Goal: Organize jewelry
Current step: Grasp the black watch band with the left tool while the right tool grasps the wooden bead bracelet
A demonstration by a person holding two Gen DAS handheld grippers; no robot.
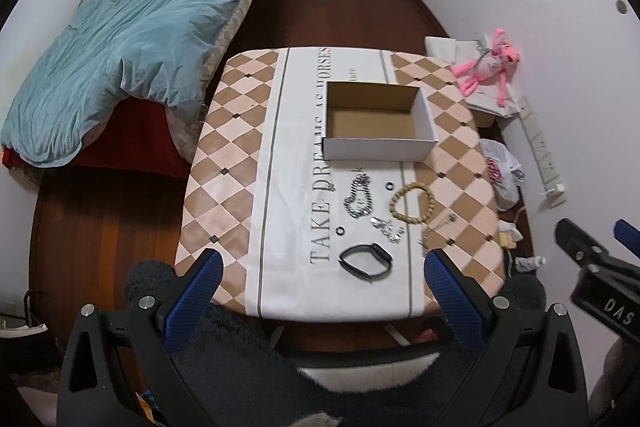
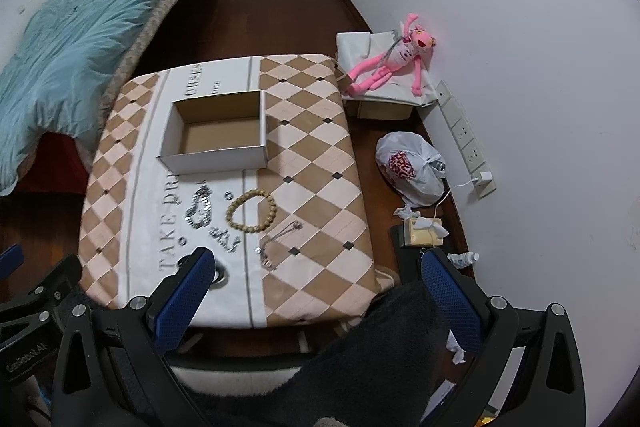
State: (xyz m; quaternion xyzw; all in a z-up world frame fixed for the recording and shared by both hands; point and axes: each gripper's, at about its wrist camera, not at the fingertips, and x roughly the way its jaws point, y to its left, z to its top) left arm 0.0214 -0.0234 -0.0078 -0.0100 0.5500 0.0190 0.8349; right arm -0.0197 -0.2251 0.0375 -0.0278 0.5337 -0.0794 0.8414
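Left hand-held gripper (image 1: 324,279): I hold it above the near edge of the surface, its blue fingers (image 1: 200,297) wide apart with nothing between them.
Right hand-held gripper (image 2: 316,277): I have it over the near right corner, fingers spread wide, gripping nothing; in the left wrist view its body shows at the far right (image 1: 600,267).
Surface (image 1: 224,163): covered by a checked cloth with a white printed band down the middle.
Box (image 1: 378,121): open cardboard box, upright on the white band toward the far side; I see nothing in it.
Silver chain (image 1: 359,197): coiled just in front of the box.
Beaded bracelet (image 1: 412,203): a wooden ring lying to the right of the silver chain, apart from it.
Small silver piece (image 1: 388,227): a crumpled bundle, just nearer than the chain and the bracelet.
Thin necklace (image 2: 278,241): stretched across the checked part, right of the bracelet.
Black band (image 1: 366,259): closest to me, lying flat on the white band.
Small rings (image 1: 389,185): one beside the bracelet, another (image 1: 340,230) left of the small silver piece.
Beyond the surface: a bed with a blue duvet (image 1: 132,43) on the left, a pink plush toy (image 2: 392,61) by the right wall.
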